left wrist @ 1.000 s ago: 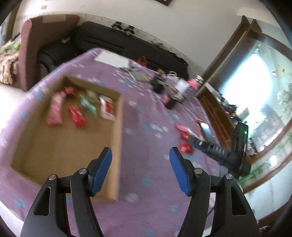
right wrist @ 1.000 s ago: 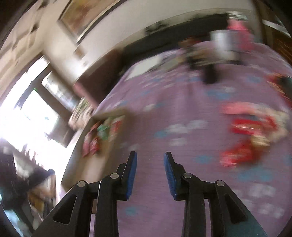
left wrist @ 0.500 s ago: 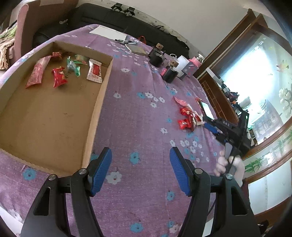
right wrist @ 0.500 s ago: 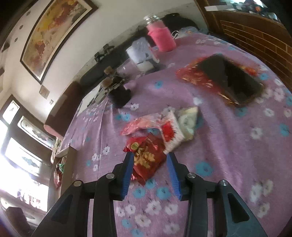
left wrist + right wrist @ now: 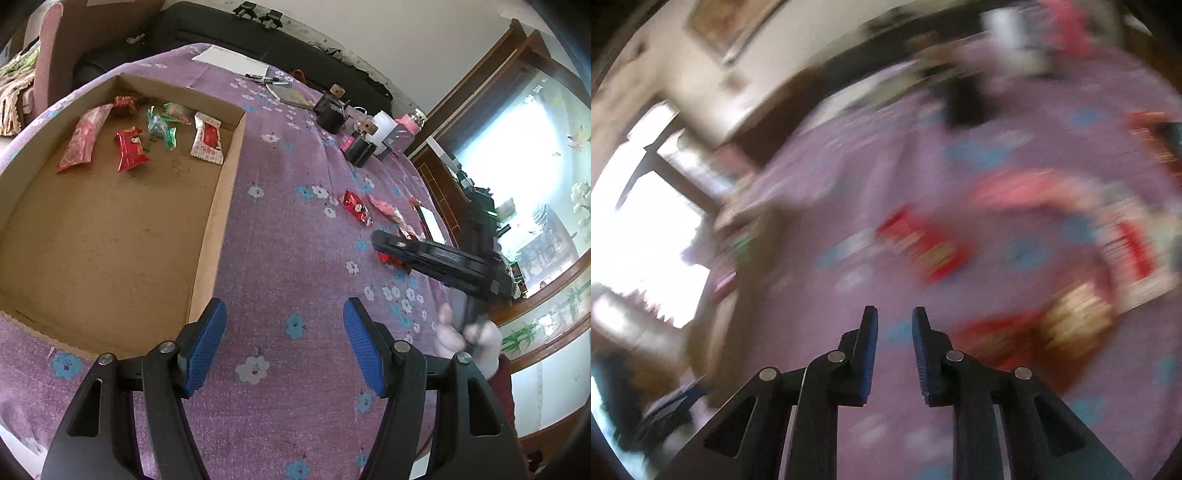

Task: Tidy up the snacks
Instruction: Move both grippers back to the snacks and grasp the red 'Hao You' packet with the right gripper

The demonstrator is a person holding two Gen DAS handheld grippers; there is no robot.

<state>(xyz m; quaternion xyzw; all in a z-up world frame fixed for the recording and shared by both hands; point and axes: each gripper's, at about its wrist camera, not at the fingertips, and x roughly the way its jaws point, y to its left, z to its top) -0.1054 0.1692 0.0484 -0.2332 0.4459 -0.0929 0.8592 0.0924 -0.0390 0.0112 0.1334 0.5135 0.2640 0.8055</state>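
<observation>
A shallow cardboard box lies on the purple flowered tablecloth and holds several snack packets, among them a red one and a white-and-red one. More loose packets lie on the cloth to the right, such as a red one. My left gripper is open and empty above the cloth, beside the box's near right corner. My right gripper is narrowly open and empty; its view is blurred, with a red packet ahead of it. It also shows in the left wrist view, low over the loose packets.
Black cups, a white container, a pink bottle, paper and pens stand at the far side of the table. A phone lies near the loose packets. A dark sofa is behind.
My right gripper has swung left, and its view has gone blurred; the red packet that lay between its fingers is now ahead of it. My left gripper has barely moved.
</observation>
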